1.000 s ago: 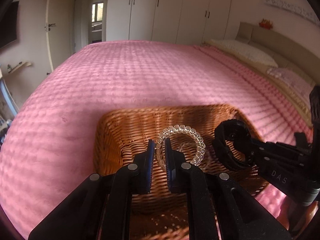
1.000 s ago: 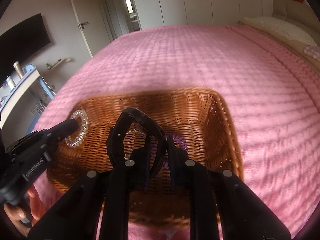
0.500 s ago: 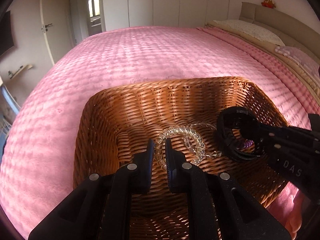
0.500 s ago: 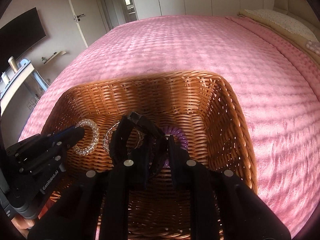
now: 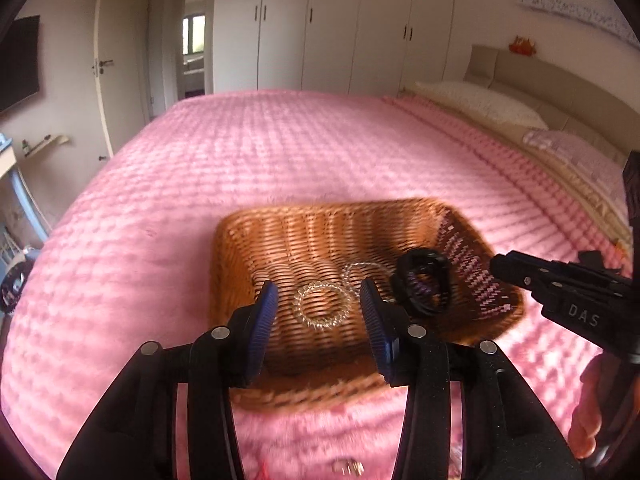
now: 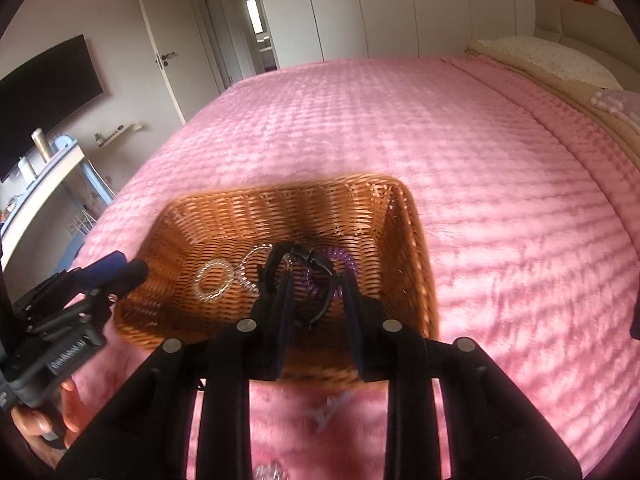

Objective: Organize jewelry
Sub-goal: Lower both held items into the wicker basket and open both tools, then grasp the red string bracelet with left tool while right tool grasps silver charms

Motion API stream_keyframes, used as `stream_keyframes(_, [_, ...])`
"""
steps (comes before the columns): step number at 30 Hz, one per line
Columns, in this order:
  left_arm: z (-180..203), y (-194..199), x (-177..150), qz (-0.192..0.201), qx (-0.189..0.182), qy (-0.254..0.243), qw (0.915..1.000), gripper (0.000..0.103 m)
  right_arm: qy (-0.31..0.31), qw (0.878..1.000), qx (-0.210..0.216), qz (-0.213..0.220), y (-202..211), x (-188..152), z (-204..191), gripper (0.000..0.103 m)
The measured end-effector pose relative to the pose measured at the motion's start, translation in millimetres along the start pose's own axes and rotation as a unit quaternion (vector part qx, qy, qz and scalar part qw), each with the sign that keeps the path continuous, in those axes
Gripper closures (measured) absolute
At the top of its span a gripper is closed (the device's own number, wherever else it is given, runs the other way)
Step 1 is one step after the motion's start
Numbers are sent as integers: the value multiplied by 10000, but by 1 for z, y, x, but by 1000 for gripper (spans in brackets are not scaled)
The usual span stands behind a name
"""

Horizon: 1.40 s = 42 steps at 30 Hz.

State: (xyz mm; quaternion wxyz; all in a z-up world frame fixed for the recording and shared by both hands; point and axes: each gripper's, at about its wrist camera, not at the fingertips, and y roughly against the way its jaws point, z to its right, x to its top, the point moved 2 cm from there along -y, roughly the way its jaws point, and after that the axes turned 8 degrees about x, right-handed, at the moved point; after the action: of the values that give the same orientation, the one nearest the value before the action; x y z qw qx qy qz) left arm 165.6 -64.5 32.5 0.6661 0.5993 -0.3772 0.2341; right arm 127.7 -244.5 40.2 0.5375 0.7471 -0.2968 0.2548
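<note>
A brown wicker basket (image 5: pixel 320 210) (image 6: pixel 280 188) sits on the pink bedspread. On its floor lie a clear spiral bracelet (image 5: pixel 322 306) (image 6: pixel 214 282), a thin bead chain (image 5: pixel 360 270) (image 6: pixel 252 268), a black band (image 5: pixel 424 284) (image 6: pixel 310 258) and a purple spiral (image 6: pixel 344 258). My left gripper (image 5: pixel 320 294) (image 6: pixel 138 270) hangs above the near rim, jaws opening, nothing between the pads. My right gripper (image 6: pixel 316 280) (image 5: pixel 497 266) is also opening. The black band shows between its fingers in the right wrist view, but the left wrist view shows it lying apart from the tips.
The pink bedspread (image 6: pixel 500 200) stretches wide beyond and to the right of the basket. Pillows (image 5: pixel 480 104) lie at the far right. Small loose jewelry (image 5: pixel 348 468) (image 6: pixel 272 472) lies on the bedspread under the grippers. A person's hand (image 6: pixel 60 404) holds the left gripper.
Both grippers opened and drew back and up from the basket. The clear spiral left my left gripper and the black band left my right one; both now lie in the basket.
</note>
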Motion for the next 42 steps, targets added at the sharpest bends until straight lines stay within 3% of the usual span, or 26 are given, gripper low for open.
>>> stream_keyframes(4, [-4,39,-7,214,13,40,9998,60,-7,9999,94,78,26,-13,-9,74])
stream_keyframes(8, [-5,68,-20,321,97,6,9994,55,-42,9998,158,97,44,-31,-14,58])
stream_keyframes(16, [-16,98,-69,260,203,122,9994,54,-101,9992,352,-165,54,-85,-28,58])
stream_keyframes(25, [-31,83,-122,-271,187,420,9986,54,-189,9979,268,-566,43,-133,-24,58])
stream_keyframes(34, [-44,57,-155,-744,202,649,9949,54,-90,9955,239,-914,18,-151,-32,58])
stream_keyframes(40, [-50,47,-166,-1002,23,866,9912,54,-59,9946,98,-1027,3,-150,-33,58])
stream_keyframes(42, [-49,46,-165,-1019,-4,876,9909,54,-2,9942,27,-1072,-2,-151,-34,72])
